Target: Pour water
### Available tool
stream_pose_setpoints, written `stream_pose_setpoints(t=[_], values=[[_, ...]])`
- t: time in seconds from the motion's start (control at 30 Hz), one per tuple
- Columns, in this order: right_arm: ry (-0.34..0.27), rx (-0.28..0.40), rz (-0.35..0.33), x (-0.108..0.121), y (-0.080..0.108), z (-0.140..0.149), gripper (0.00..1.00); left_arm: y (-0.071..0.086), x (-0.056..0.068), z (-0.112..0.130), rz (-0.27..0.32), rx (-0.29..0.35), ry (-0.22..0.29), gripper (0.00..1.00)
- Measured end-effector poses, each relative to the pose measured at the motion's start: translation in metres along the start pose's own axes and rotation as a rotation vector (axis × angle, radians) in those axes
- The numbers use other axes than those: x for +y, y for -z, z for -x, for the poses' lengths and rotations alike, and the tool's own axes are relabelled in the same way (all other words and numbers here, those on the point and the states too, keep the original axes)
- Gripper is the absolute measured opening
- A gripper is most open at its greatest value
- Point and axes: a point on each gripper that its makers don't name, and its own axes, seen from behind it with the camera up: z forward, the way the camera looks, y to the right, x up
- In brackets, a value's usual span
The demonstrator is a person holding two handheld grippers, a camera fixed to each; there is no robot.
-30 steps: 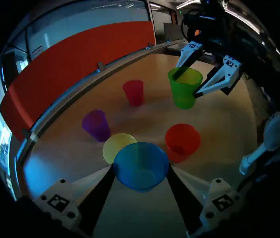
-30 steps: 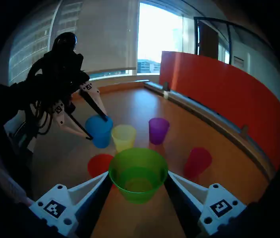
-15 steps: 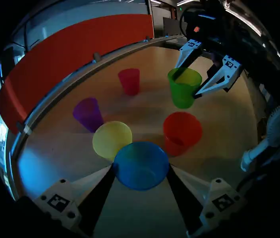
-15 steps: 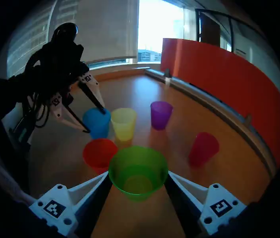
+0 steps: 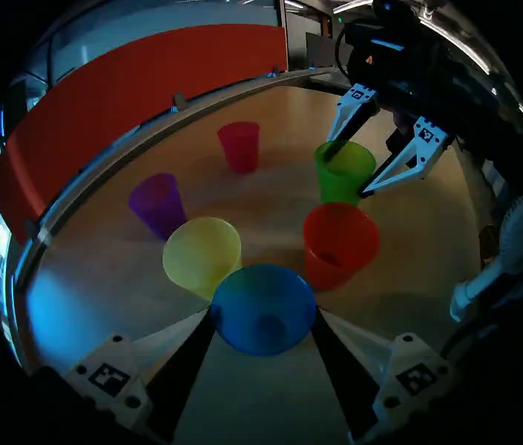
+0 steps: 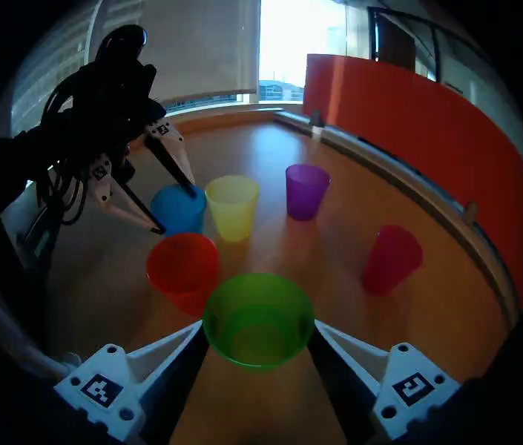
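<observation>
My left gripper (image 5: 262, 322) is shut on a blue cup (image 5: 262, 308), held upright near the table. Across the table, the right gripper (image 5: 354, 163) grips a green cup (image 5: 343, 172). In the right gripper view, the right gripper (image 6: 258, 334) is shut on that green cup (image 6: 258, 319), which holds some liquid at its bottom. The left gripper (image 6: 163, 200) and its blue cup (image 6: 178, 209) show farther off. An orange-red cup (image 5: 339, 243) (image 6: 182, 268) stands between the two held cups, and a yellow cup (image 5: 202, 256) (image 6: 231, 206) stands beside the blue one.
A purple cup (image 5: 156, 204) (image 6: 306, 190) and a pink cup (image 5: 239, 146) (image 6: 391, 259) stand on the wooden table (image 5: 261, 215) toward the red wall (image 5: 135, 81). A rail (image 5: 113, 167) runs along that table edge. A white handheld fan (image 5: 502, 256) lies at the right.
Both cups have come lower and closer to the cups standing on the table. The orange-red and yellow cups now sit nearer in both views.
</observation>
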Motion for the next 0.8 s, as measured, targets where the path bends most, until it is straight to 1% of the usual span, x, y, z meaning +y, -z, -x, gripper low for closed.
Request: stream_pose_setpoints(t=[0.1, 0.3, 0.5, 0.63, 0.7, 0.8], values=[[-0.001, -0.008, -0.002, -0.001, -0.002, 0.004, 0.9, 0.0, 0.0, 0.004, 0.002, -0.004, 0.002, 0.89], [0.0, -0.02, -0.006, -0.004, -0.006, 0.01, 0.91, 0.0, -0.003, 0.013, -0.005, -0.013, 0.01, 0.89], [-0.011, -0.025, -0.011, -0.005, -0.01, 0.015, 0.91, -0.001, -0.002, 0.017, 0.002, -0.017, 0.024, 0.89], [-0.017, -0.022, -0.01, -0.005, -0.01, 0.016, 0.91, -0.001, -0.002, 0.018, 0.008, -0.024, 0.046, 1.0], [-0.018, -0.023, -0.009, -0.004, -0.01, 0.017, 0.92, -0.001, -0.002, 0.018, 0.011, -0.023, 0.057, 1.0], [-0.019, -0.021, -0.009, -0.005, -0.01, 0.016, 0.93, -0.001, -0.001, 0.019, 0.009, -0.02, 0.059, 1.0]])
